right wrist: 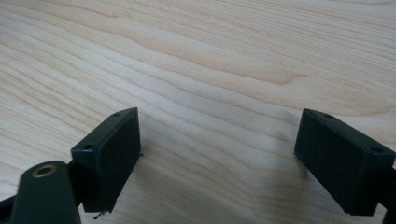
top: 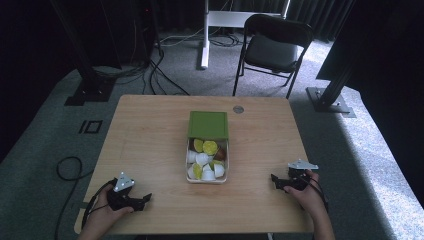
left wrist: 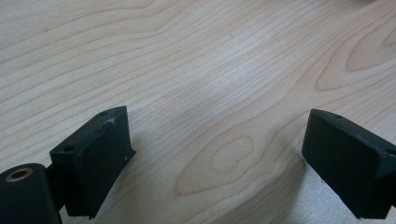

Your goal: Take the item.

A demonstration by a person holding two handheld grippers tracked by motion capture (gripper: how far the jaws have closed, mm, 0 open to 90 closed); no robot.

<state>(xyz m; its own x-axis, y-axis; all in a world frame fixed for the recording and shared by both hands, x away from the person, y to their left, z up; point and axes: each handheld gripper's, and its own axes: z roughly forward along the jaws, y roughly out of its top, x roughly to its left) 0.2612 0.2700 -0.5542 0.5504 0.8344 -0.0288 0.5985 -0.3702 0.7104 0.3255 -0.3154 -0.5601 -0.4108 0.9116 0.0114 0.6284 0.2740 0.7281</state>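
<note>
The box point(top: 207, 152) stands in the middle of the table point(top: 150, 125), ahead of both grippers and between them, and well apart from each. Its green lid point(top: 208, 124) is pushed to the far half, so the near half is uncovered and the small white and yellow-green cups point(top: 205, 165) inside can be reached from above; I judge it is left like this so that a gripper can come in from the person's side. The left gripper point(top: 145, 199) rests low near the front edge of the table, pointing to the right and a little forward, with the hand point(top: 102, 212) behind it. Its jaws stand wide apart and hold nothing; in the left gripper view there is bare wood between them. The right gripper point(top: 274, 179) is near the front right corner, pointing to the left toward the box, and the right hand point(top: 310, 192) holds it from behind. Its jaws are also spread wide and empty, with bare wood between them in the right gripper view. Both seem to wait, symmetrical, ready to reach inward.
</note>
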